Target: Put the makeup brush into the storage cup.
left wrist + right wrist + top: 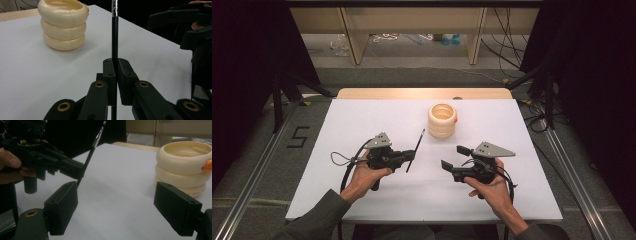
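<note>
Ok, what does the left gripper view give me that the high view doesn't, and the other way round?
Left gripper view: its jaws clamped on the thin black brush, handle running straight between them.

High view: both hands, the left gripper, the open right gripper, the table's edges and the floor.

Both: the brush and the cream ringed holder on the white tabletop.

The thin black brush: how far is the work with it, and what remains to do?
Done: the left gripper has picked up the thin black brush and is shut on it, clear of the table. In hand: the brush points up, roughly toward the cream ringed holder. Left, probably: putting the brush into the holder. The right gripper is open and holds nothing.
</note>
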The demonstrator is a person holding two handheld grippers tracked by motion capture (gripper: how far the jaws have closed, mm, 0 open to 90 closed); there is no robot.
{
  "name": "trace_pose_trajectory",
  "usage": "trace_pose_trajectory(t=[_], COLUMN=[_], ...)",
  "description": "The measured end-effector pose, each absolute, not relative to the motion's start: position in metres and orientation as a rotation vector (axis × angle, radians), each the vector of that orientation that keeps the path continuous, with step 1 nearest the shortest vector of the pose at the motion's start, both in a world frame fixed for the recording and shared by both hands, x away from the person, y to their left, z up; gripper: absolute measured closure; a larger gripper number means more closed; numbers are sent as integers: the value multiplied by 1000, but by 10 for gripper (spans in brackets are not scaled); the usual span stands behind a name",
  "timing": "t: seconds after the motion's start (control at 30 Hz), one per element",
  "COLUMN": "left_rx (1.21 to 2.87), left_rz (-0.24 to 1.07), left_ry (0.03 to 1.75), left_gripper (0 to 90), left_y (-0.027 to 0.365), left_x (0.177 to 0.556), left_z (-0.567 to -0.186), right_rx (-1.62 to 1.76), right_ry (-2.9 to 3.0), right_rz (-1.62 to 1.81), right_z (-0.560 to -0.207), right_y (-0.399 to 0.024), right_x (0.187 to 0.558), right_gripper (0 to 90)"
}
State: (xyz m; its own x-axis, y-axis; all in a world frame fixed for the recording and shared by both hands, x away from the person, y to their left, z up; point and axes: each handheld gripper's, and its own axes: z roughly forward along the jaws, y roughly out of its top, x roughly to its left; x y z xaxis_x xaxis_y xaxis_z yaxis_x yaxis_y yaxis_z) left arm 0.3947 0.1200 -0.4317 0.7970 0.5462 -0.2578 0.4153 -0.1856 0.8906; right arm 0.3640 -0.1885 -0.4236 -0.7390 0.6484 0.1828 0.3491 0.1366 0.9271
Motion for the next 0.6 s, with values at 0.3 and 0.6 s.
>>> trace_pose_trajectory(t=[0.3, 0.6], left_rx=[1801, 1785], left_rz=[147, 146], left_ry=[732, 720], left_gripper=[848, 848], left_y=[117, 113], left_x=[391, 387], left_z=[-431, -431], right_rx=[979, 999], right_ry=[2173, 2163], right_rz=[1719, 1796], right_z=[-422, -421], right_y=[-170, -158], right_x=[378, 385], right_gripper=[245, 317])
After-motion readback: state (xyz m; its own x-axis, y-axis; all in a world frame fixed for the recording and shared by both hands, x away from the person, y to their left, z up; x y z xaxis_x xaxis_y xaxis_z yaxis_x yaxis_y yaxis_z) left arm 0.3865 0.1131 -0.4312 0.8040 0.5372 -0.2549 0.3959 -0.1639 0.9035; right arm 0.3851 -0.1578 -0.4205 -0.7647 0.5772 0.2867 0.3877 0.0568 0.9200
